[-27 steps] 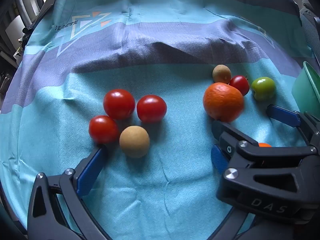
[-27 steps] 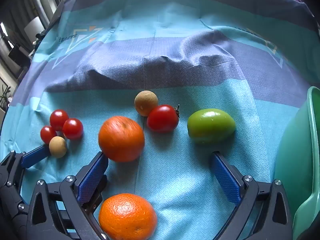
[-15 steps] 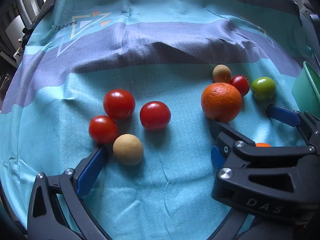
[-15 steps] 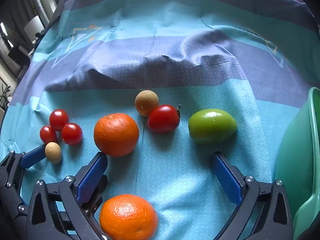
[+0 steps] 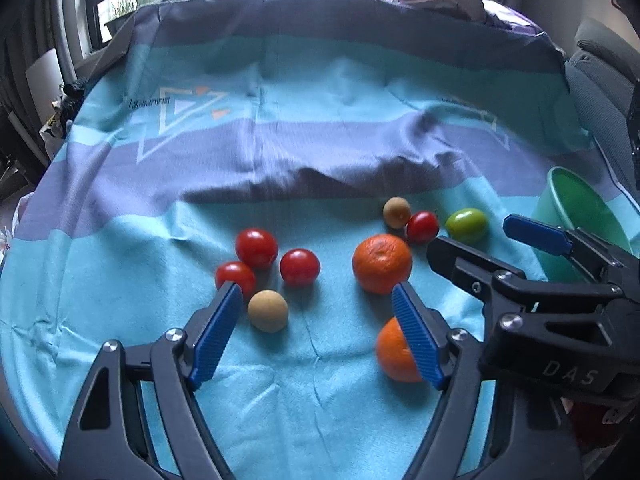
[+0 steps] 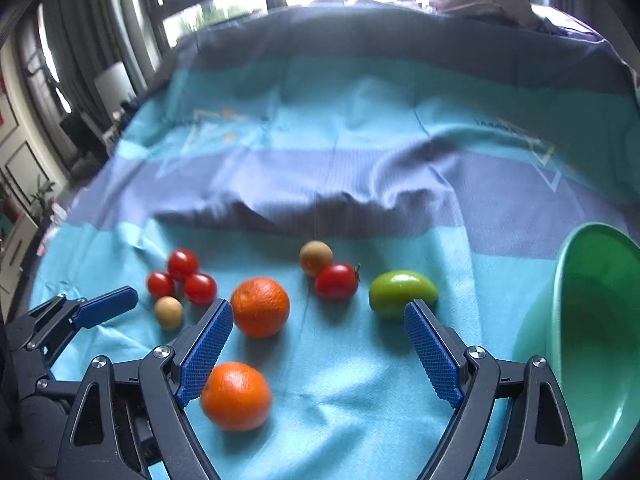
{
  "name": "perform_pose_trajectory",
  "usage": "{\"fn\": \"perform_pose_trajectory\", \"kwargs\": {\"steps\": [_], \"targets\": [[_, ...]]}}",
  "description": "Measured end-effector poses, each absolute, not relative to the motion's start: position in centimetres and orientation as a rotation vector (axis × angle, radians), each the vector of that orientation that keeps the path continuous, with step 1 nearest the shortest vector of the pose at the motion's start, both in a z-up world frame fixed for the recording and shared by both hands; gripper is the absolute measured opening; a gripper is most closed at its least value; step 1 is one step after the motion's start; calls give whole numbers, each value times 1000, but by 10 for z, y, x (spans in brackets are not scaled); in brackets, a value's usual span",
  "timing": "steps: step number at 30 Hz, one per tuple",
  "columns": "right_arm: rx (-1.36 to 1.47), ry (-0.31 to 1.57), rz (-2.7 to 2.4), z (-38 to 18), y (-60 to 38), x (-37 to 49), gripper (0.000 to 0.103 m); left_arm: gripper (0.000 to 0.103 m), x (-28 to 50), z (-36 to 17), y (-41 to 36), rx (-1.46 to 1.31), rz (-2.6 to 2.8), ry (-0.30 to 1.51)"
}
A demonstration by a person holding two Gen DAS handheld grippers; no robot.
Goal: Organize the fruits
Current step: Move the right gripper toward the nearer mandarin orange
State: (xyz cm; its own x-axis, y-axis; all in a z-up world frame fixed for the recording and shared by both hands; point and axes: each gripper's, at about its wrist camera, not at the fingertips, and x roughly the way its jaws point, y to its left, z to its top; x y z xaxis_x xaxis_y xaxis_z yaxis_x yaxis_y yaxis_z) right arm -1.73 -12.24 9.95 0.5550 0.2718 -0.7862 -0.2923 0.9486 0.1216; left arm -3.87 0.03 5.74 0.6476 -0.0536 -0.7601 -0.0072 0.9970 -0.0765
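Fruit lies on a teal and purple cloth. In the left wrist view my left gripper is open above the cloth. A tan round fruit rests just inside its left finger, untouched. Three red tomatoes cluster beyond. One orange sits ahead of the right finger; a second orange is half hidden behind it. My right gripper is open, with nothing between its pads. Around it lie an orange, a nearer orange, a red tomato, a green tomato and a tan fruit.
A green bowl stands tilted at the right edge of the cloth, also the bowl behind the right gripper. A raised fold in the cloth runs across behind the fruit. Windows and furniture lie beyond the far edge.
Both grippers have lifted and drawn back, so the fruit looks smaller and the windows show. The tan fruit rolled a little toward the left finger. The farther orange rolled slightly left.
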Motion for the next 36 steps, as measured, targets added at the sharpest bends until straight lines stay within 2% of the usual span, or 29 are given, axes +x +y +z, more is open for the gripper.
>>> {"fn": "perform_pose_trajectory", "kwargs": {"steps": [6,9,30,36], "targets": [[36,901,379,112,-127,-24,88,76,-53,71,-1,-68,-71,775],[31,884,364,116,-125,-25,74,72,-59,75,-2,-62,-76,747],[120,835,427,138,-141,-41,73,64,-83,91,41,-285,-80,677],[158,847,454,139,-139,-41,73,62,-91,99,46,-252,-79,642]]}}
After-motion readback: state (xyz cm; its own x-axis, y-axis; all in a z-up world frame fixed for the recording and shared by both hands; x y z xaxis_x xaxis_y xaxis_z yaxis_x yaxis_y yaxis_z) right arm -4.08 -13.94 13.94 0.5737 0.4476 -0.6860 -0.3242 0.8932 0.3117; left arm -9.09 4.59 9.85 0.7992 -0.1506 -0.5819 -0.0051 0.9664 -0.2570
